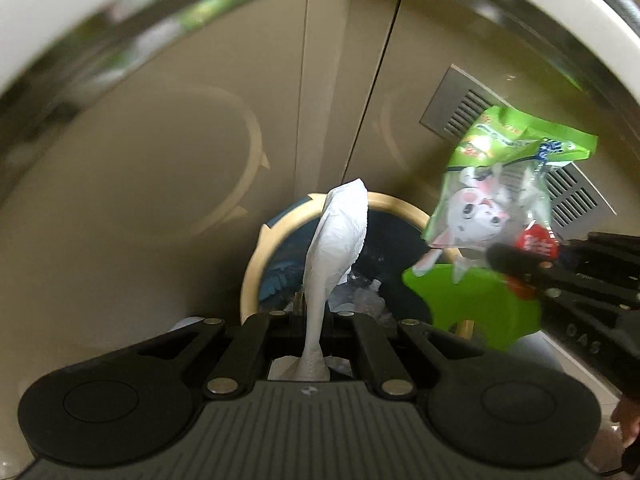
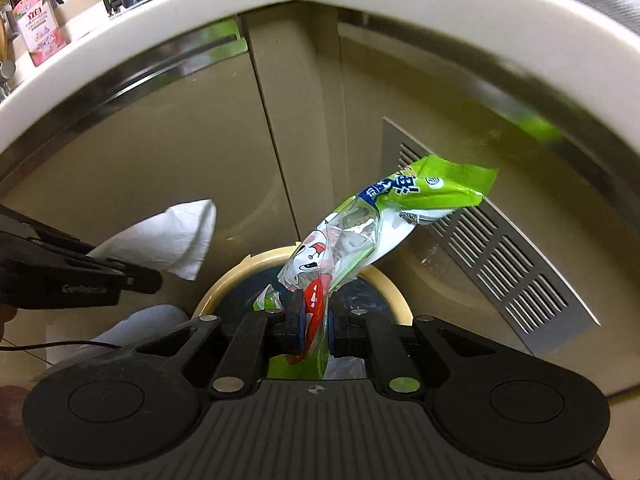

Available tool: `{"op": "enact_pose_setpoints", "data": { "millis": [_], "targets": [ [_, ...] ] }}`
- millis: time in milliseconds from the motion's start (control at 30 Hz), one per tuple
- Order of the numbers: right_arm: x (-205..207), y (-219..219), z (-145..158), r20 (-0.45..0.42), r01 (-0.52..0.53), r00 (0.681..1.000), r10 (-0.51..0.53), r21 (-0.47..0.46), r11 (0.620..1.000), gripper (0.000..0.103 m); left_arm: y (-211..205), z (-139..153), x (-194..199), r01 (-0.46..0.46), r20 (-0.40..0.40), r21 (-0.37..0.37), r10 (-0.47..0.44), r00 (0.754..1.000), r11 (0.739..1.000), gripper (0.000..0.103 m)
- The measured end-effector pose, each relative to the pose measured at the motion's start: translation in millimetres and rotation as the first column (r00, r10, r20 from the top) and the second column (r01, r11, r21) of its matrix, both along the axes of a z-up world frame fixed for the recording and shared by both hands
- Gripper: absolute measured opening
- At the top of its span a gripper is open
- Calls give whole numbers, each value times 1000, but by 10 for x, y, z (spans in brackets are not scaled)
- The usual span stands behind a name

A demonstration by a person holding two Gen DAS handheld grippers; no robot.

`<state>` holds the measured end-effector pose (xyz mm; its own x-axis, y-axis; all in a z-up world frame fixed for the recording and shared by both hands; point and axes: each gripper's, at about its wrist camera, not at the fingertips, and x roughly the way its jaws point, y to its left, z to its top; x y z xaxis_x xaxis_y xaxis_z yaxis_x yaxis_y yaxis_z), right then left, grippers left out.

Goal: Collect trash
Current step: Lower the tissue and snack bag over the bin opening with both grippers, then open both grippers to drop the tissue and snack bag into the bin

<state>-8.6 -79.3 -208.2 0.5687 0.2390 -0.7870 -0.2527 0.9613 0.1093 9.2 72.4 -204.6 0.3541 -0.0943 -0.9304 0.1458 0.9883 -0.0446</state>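
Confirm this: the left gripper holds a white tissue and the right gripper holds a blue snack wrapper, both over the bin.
Wrong colour. The snack wrapper in the right gripper is green, as the right wrist view shows. The left gripper does hold the white tissue, both over the bin.

Bin (image 1: 256,264) contents perhaps crumpled plastic, blurred

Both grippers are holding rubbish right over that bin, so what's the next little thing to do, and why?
Probably open both grippers and let go. The left gripper pinches a white tissue and the right gripper clamps a green snack wrapper, both pointing down at the open trash bin directly below, so each piece should fall in.
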Motion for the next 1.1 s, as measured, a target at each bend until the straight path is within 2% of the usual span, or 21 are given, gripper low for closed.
{"op": "enact_pose_setpoints", "data": {
  "millis": [167, 400, 467, 500, 533, 567, 633, 733, 833, 1000, 1033, 1100],
  "targets": [
    [231, 73, -252, -96, -36, 995, 35, -5, 999, 12, -94, -252, 137, 30, -77, -25, -31, 997, 999, 2],
    [368, 175, -541, -196, -68, 979, 62, -27, 997, 12, -173, -630, 300, 36, -192, -16, -39, 981, 999, 2],
    [403, 194, -576, -209, -67, 976, 60, -24, 997, 15, -188, -682, 324, 47, -213, -19, -50, 976, 999, 13],
    [421, 200, -587, -215, -64, 975, 57, -25, 998, 19, -187, -705, 346, 54, -232, -22, -58, 971, 998, 45],
    [443, 178, -594, -223, -58, 974, 52, -24, 998, 30, -173, -714, 357, 46, -237, -13, -47, 970, 999, 67],
    [456, 165, -596, -225, -46, 974, 37, -34, 998, 31, -143, -707, 345, 30, -213, 10, -27, 977, 1000, 71],
    [468, 131, -592, -233, -34, 972, 23, -42, 999, 46, -112, -673, 328, 33, -179, 19, -29, 983, 999, 84],
    [399, 71, -575, -239, -14, 971, 4, -40, 999, 62, -34, -625, 325, 20, -191, -3, -20, 981, 1000, 88],
    [295, 24, -487, -217, -12, 976, 5, -31, 999, 70, 18, -537, 313, -7, -186, -24, 2, 983, 1000, 95],
    [54, 26, -177, -165, -25, 986, 21, -22, 999, 76, 49, -257, 179, -2, -160, -45, -5, 987, 999, 96],
    [-24, 9, -87, -151, -30, 988, 28, -13, 999, 79, 59, -190, 138, 0, -151, -40, -6, 988, 999, 103],
    [-156, 11, 66, -123, -36, 992, 35, -7, 999, 86, 76, -99, 39, -14, -135, -16, 11, 991, 1000, 103]
  ]
}}
